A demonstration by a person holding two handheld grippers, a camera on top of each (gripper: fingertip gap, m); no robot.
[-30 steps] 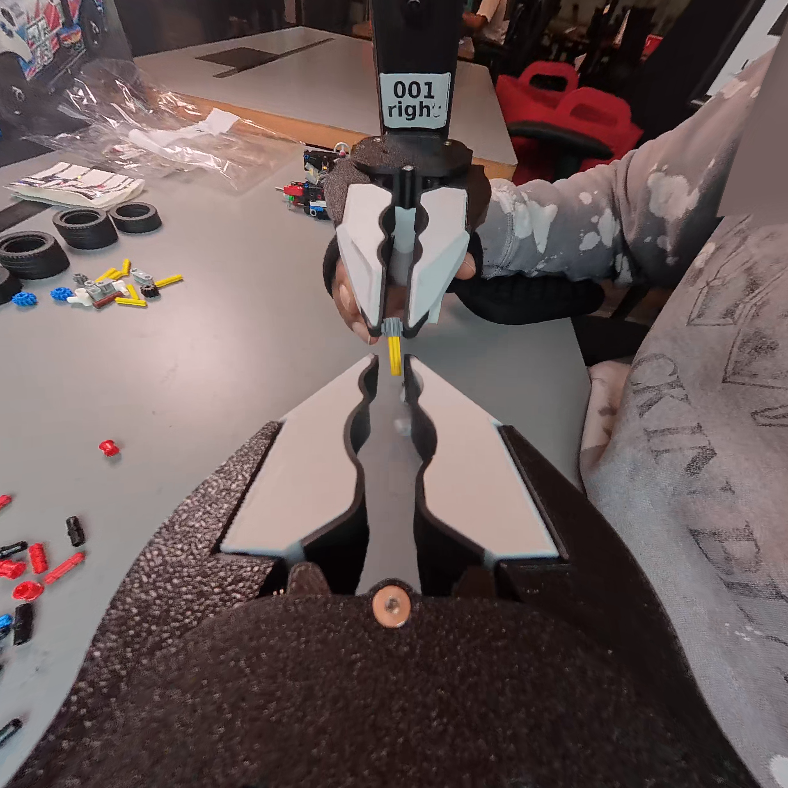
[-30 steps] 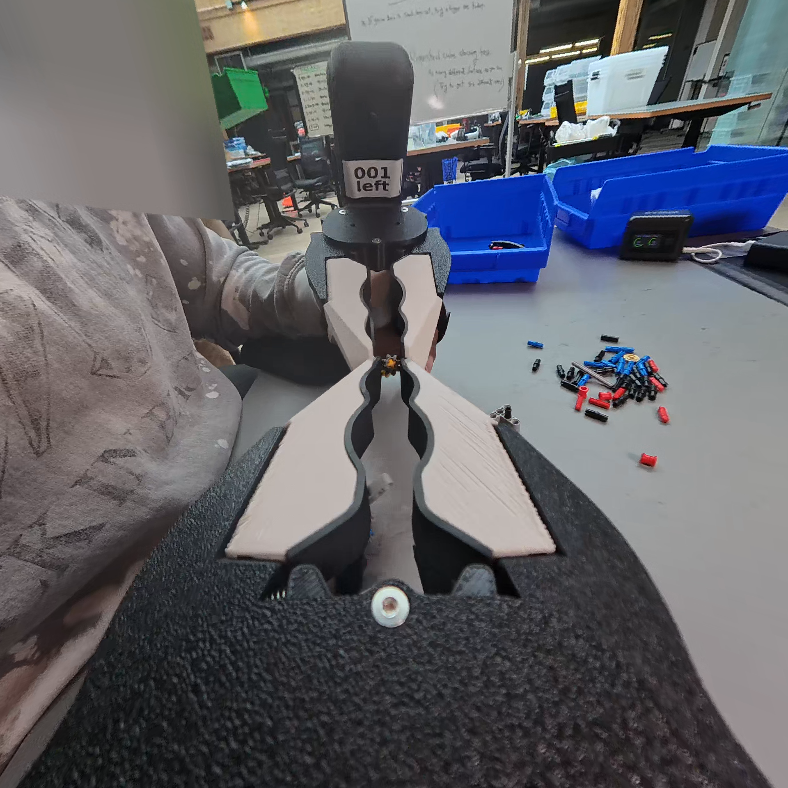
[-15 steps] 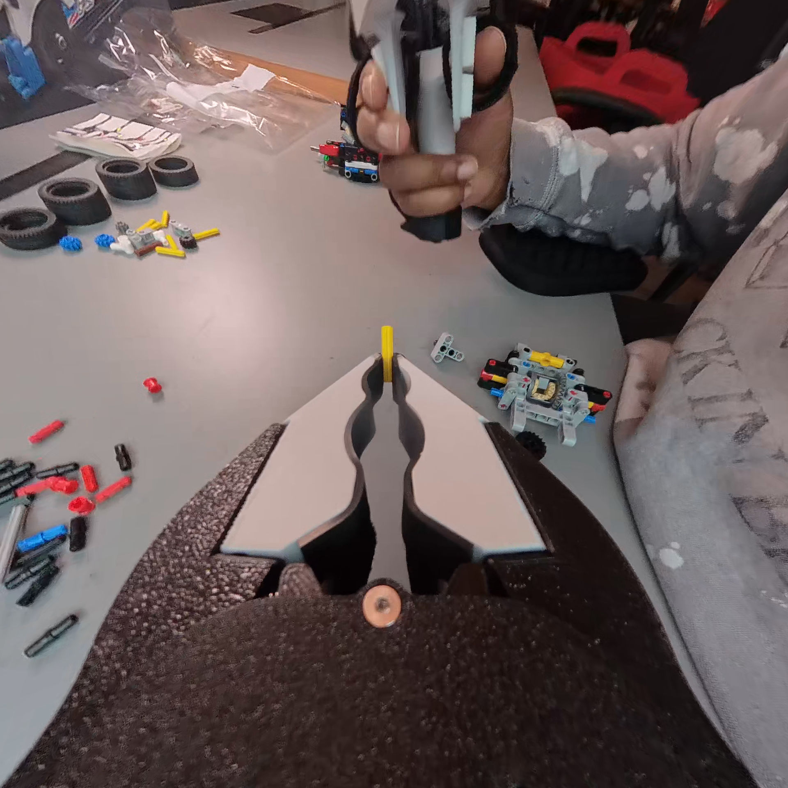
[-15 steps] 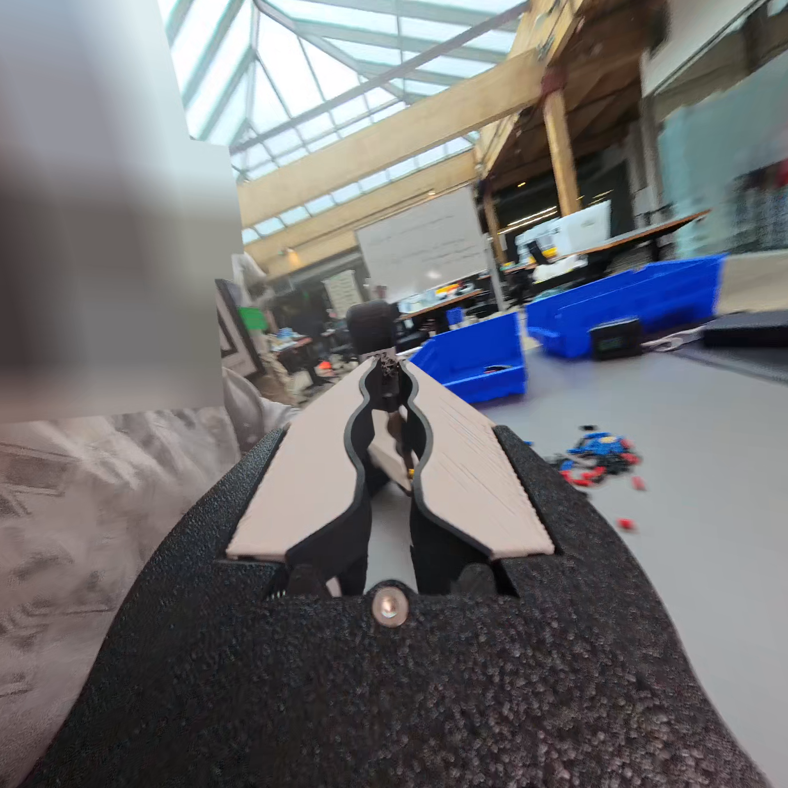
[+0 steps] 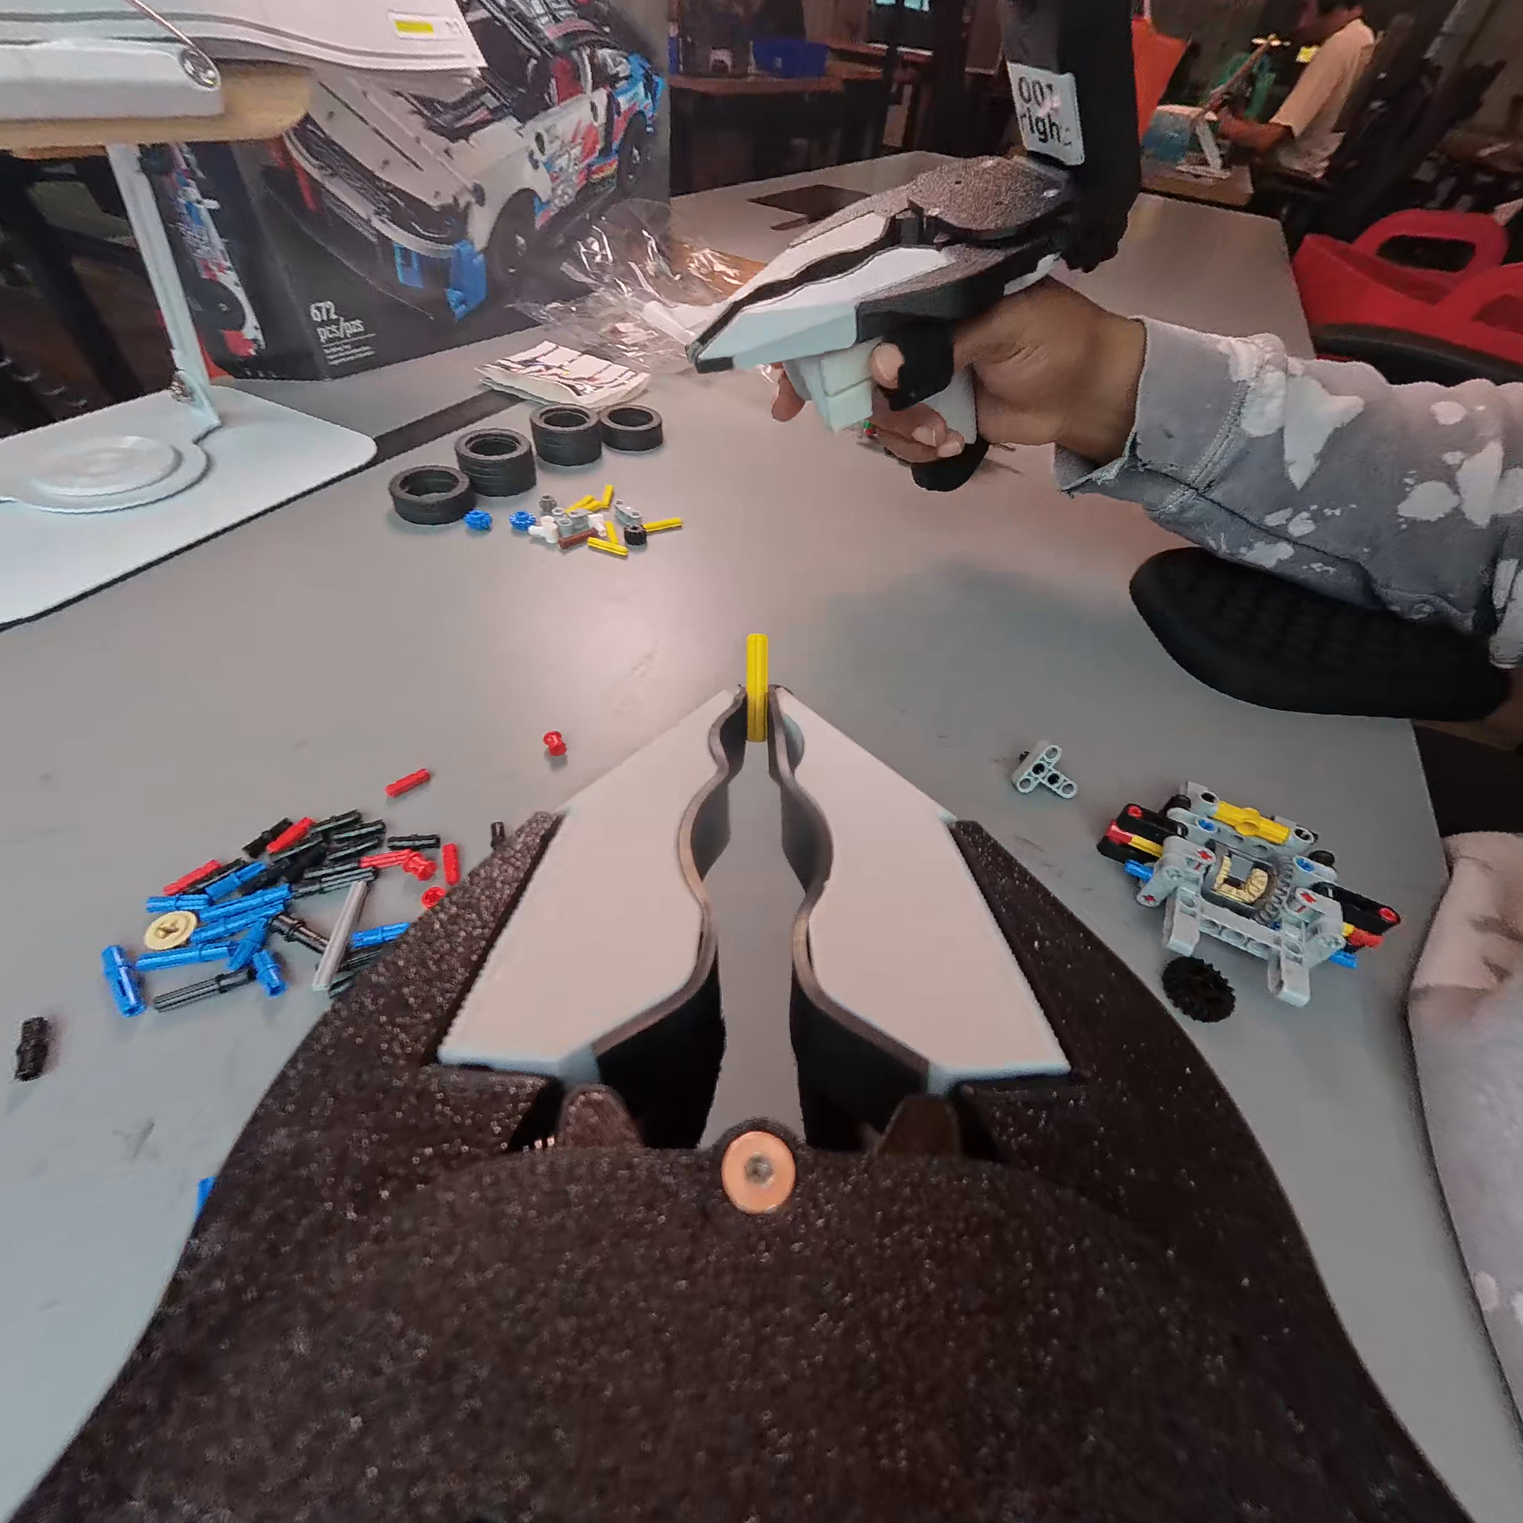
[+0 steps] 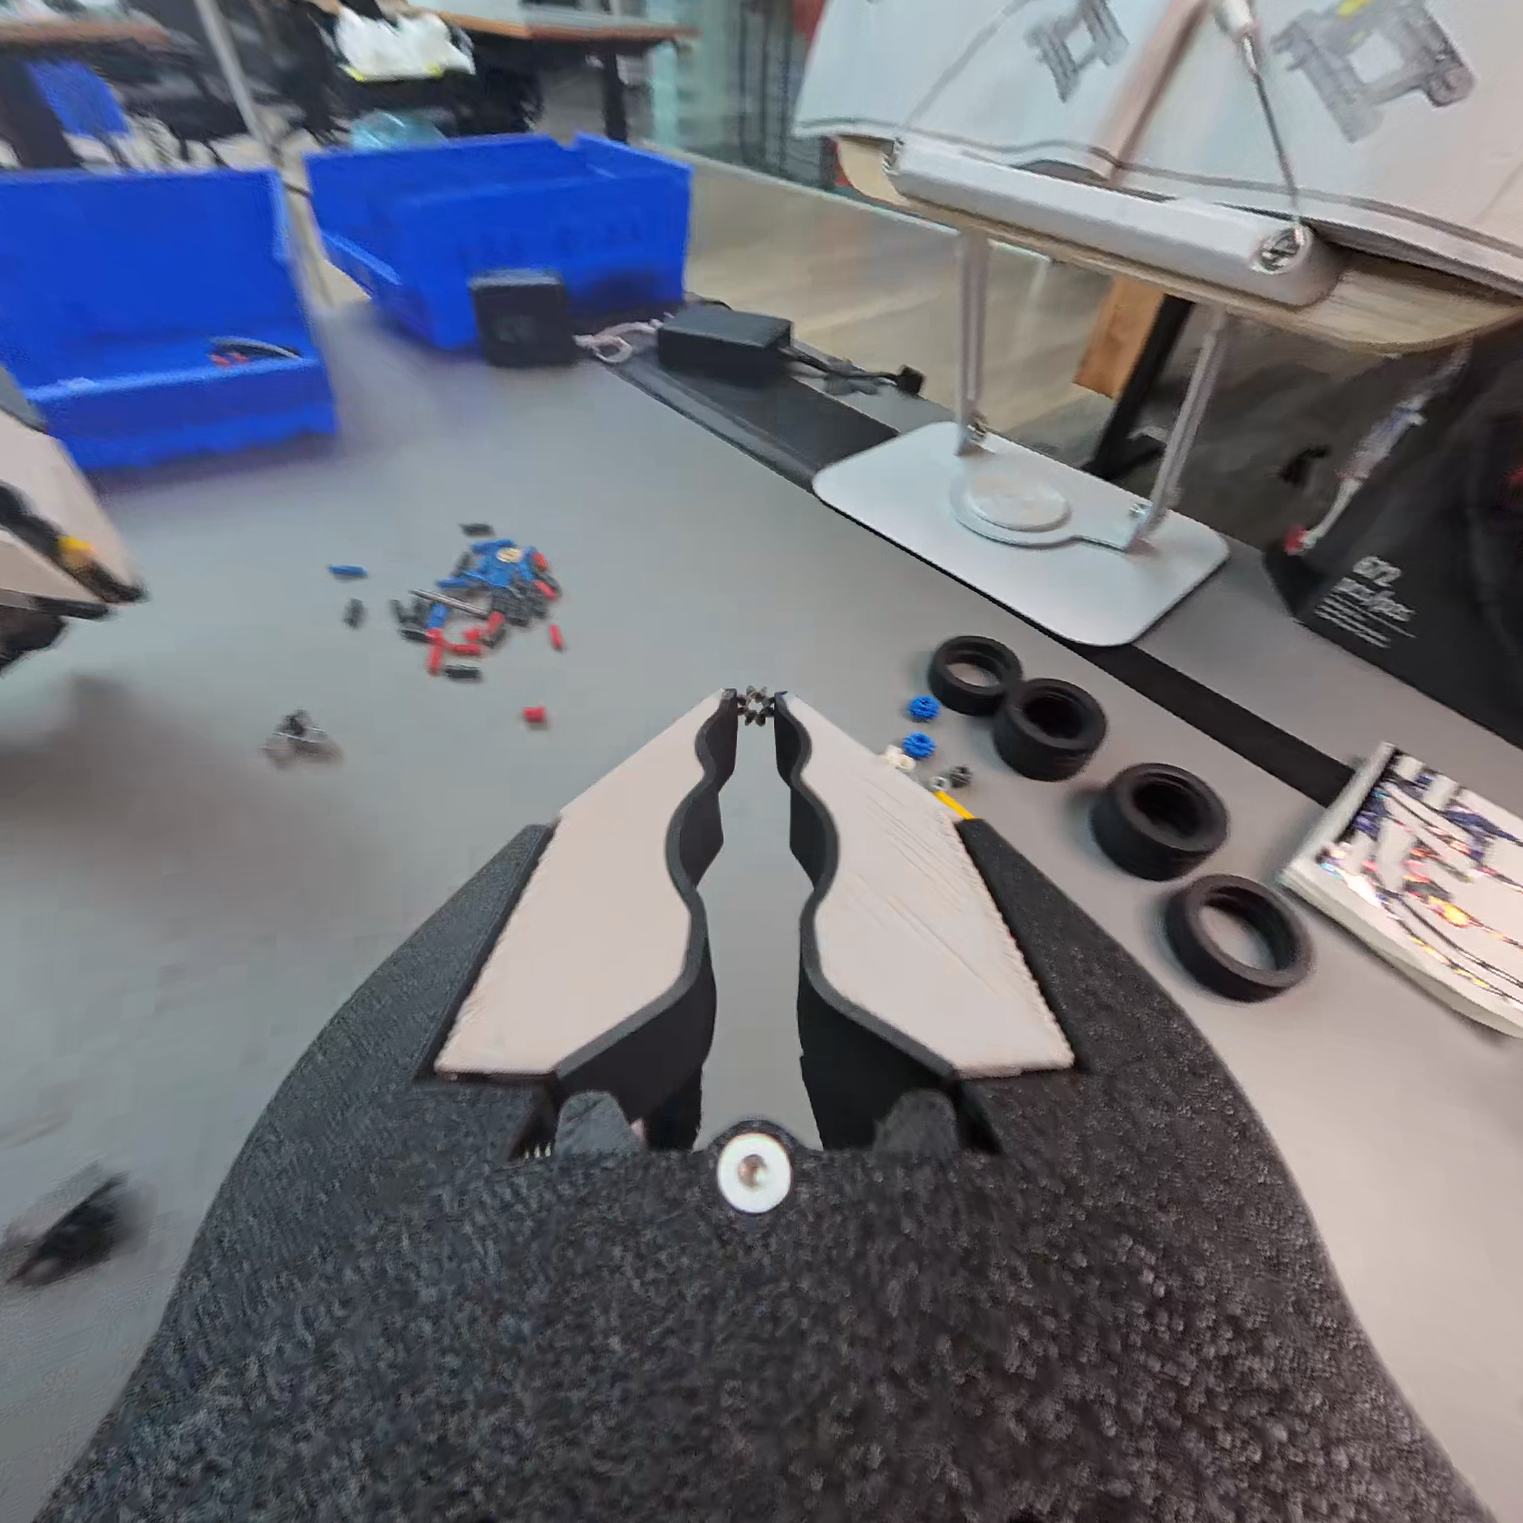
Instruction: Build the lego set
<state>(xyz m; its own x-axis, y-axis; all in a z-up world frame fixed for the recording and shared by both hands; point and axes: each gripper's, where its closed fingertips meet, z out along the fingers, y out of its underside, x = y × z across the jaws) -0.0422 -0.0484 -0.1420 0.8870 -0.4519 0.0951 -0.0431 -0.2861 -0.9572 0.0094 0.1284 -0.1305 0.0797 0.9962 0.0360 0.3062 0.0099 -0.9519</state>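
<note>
- The left gripper (image 5: 756, 700) pinches a yellow axle (image 5: 756, 669) upright above the table (image 5: 824, 577).
- The right gripper (image 6: 754, 700) nips a small dark gear (image 6: 753, 707), apart.
- Next, probably threading gear onto axle: careful alignment needed.

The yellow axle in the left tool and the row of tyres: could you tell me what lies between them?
In the left wrist view, bare table, then small mixed parts before the tyres.
</note>
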